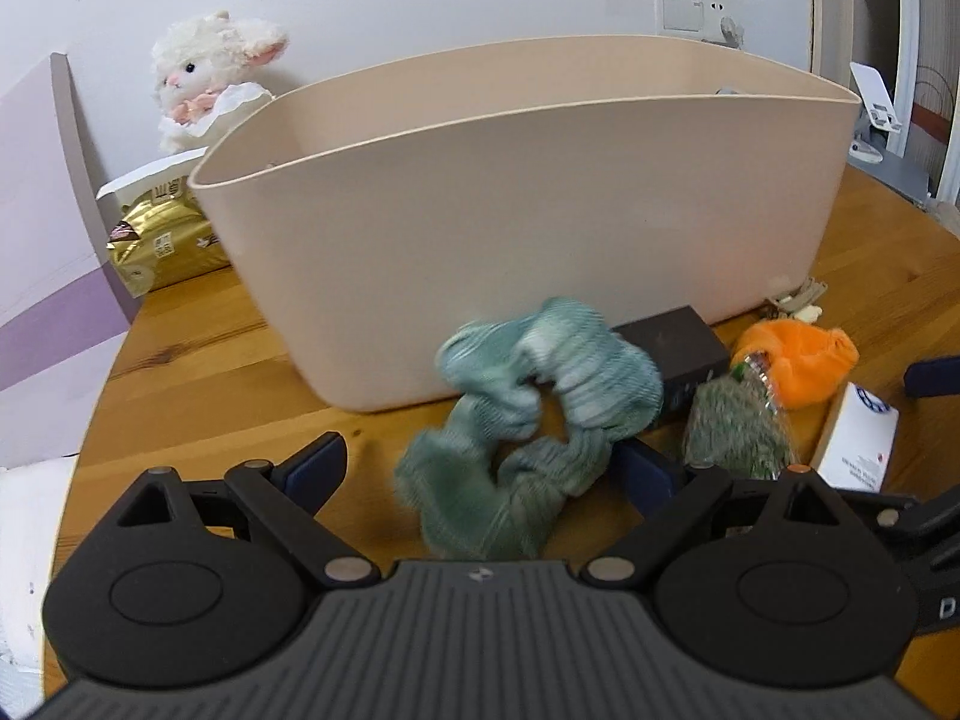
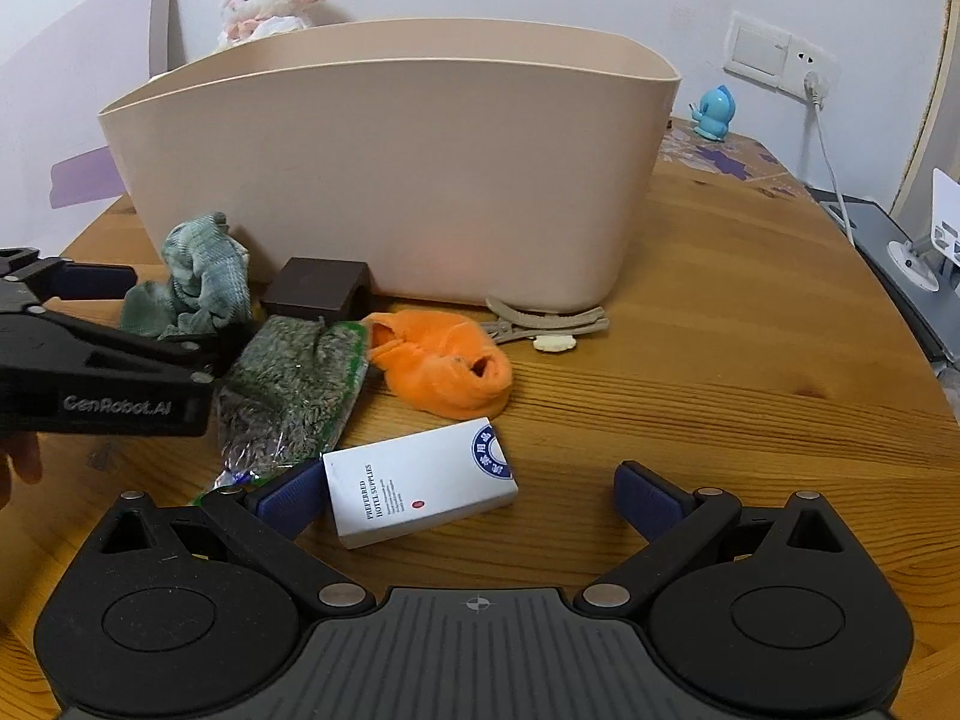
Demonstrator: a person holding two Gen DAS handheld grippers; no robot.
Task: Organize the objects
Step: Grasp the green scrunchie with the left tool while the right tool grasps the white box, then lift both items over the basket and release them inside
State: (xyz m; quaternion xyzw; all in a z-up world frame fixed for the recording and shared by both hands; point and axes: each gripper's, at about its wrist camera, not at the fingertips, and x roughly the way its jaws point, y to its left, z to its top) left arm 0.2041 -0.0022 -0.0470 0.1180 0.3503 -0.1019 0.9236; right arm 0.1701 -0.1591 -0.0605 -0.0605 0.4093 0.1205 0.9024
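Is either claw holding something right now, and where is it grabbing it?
No. The left gripper is open around the green scrunchie, not yet pinching it. The right gripper is open by the white box.

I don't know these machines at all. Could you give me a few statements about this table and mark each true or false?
1. The green cloth lies between the open fingers of the left claw. True.
2. The white box is inside the beige tub. False: it lies on the table in front of it.
3. The orange cloth lies on the table. True.
4. The right claw is clamped on the seed bag. False: it is open.
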